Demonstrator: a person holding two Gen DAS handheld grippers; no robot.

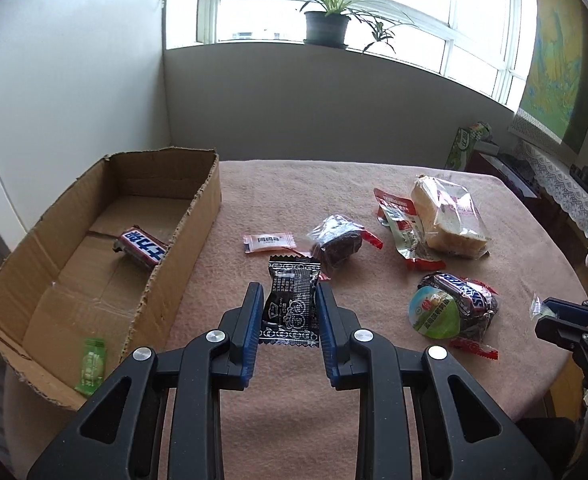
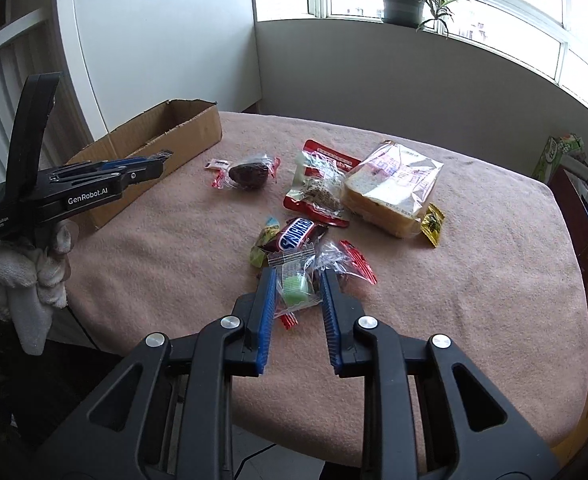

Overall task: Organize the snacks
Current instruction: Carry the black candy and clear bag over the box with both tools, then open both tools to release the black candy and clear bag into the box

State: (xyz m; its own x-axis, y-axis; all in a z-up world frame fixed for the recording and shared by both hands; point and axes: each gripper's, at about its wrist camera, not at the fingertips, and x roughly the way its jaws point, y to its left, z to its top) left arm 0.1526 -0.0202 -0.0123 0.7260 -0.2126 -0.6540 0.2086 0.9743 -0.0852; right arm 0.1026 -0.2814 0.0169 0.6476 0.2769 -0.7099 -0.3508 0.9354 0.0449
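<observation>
My left gripper (image 1: pixel 289 292) is shut on a black snack packet (image 1: pixel 291 300), held above the pink tablecloth (image 1: pixel 277 208) just right of the cardboard box (image 1: pixel 191 220). Inside the box lie a Snickers bar (image 1: pixel 143 246) and a small green packet (image 1: pixel 91 364). My right gripper (image 2: pixel 297 278) is shut on a clear wrapped green candy (image 2: pixel 294 286), lifted over the pile near another Snickers bar (image 2: pixel 297 233). The right gripper (image 1: pixel 550 318) shows at the right edge of the left wrist view. The left gripper (image 2: pixel 161 160) appears at the left in the right wrist view, held by a white-gloved hand (image 2: pixel 25 272).
Loose on the cloth lie a wrapped bread slice (image 2: pixel 392 186), a red packet (image 2: pixel 318 192), a dark wrapped cake (image 2: pixel 249 176), a small white-pink sachet (image 1: pixel 269 242), a green-lidded jelly cup (image 1: pixel 434 312) and a yellow sachet (image 2: pixel 433 224). A potted plant (image 1: pixel 328 26) stands on the window sill.
</observation>
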